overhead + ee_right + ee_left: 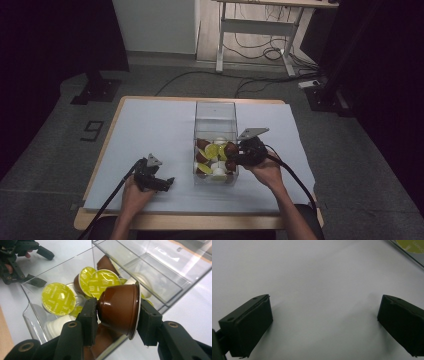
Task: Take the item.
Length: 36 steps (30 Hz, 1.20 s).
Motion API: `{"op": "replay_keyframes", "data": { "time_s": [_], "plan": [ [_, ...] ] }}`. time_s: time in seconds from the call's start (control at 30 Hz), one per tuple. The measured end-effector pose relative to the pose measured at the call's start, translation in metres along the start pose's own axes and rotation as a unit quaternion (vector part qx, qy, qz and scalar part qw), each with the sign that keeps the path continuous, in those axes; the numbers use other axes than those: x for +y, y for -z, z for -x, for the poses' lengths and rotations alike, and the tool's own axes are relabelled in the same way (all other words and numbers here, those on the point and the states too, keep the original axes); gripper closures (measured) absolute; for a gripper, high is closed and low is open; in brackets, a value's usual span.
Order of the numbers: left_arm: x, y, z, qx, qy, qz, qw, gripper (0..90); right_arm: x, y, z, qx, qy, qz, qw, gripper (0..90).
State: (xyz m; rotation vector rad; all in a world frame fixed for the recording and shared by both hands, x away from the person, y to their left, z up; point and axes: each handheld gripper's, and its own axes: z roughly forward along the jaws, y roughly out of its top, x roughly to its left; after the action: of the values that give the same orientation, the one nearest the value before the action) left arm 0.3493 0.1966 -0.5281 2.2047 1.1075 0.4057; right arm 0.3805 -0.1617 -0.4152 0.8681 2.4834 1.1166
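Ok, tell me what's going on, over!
Right tongs shut on brown capsule, over clear box. Left tongs open, resting. Nothing in the way.

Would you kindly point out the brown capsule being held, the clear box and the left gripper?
brown capsule (120, 308), right gripper view, its side wall.
clear box (215, 111), high view, far wall.
left gripper (324, 322), left gripper view, midway between fingertips.

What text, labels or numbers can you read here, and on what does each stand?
"9": dark figure on the floor left of the table.
"CAPPUC…", cut off at the frame edge: yellow lid in the left gripper view.
Print on the yellow capsule lids in the clear box: too blurred to read.
Brown capsule in the right gripper: no text visible.
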Motion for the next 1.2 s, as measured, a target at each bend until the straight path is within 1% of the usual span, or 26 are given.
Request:
{"op": "replay_keyframes", "data": {
  "time_s": [0.17, 0.27, 0.3, 0.6, 0.97, 1.07, 1.1, 1.13, 1.17, 1.2],
  "plan": [
    [0.000, 0.000, 0.000, 0.000, 0.000, 0.000, 1.0000, 0.0, -0.002, 0.006, 0.006, -0.011, -0.005, 0.002, 0.9999, 55.2],
    [0.000, 0.000, 0.000, 0.000, 0.000, 0.000, 1.0000, 0.0, -0.004, 0.010, 0.011, -0.024, -0.008, 0.001, 0.9997, 55.2],
    [0.000, 0.000, 0.000, 0.000, 0.000, 0.000, 1.0000, 0.0, -0.004, 0.010, 0.011, -0.024, -0.008, 0.001, 0.9997, 55.2],
    [0.000, 0.000, 0.000, 0.000, 0.000, 0.000, 1.0000, 0.0, -0.010, 0.016, 0.022, -0.049, -0.017, -0.001, 0.9987, 55.2],
    [0.000, 0.000, 0.000, 0.000, 0.000, 0.000, 1.0000, 0.0, -0.021, 0.022, 0.041, -0.070, -0.040, -0.005, 0.9967, 55.3],
    [0.000, 0.000, 0.000, 0.000, 0.000, 0.000, 1.0000, 0.0, -0.025, 0.023, 0.045, -0.076, -0.042, -0.010, 0.9962, 55.3],
    [0.000, 0.000, 0.000, 0.000, 0.001, 0.000, 1.0000, 0.0, -0.027, 0.022, 0.049, -0.082, -0.043, -0.013, 0.9956, 55.2],
    [0.000, 0.000, 0.000, 0.000, 0.001, 0.000, 1.0000, 0.0, -0.027, 0.022, 0.049, -0.082, -0.043, -0.013, 0.9956, 55.2],
    [0.000, 0.000, 0.000, 0.000, 0.000, 0.000, 1.0000, 0.0, -0.030, 0.022, 0.052, -0.087, -0.045, -0.017, 0.9950, 55.2],
    [0.000, 0.000, 0.000, 0.000, 0.001, 0.001, 1.0000, 0.0, -0.030, 0.022, 0.052, -0.087, -0.045, -0.017, 0.9950, 55.2]
  ]
}}
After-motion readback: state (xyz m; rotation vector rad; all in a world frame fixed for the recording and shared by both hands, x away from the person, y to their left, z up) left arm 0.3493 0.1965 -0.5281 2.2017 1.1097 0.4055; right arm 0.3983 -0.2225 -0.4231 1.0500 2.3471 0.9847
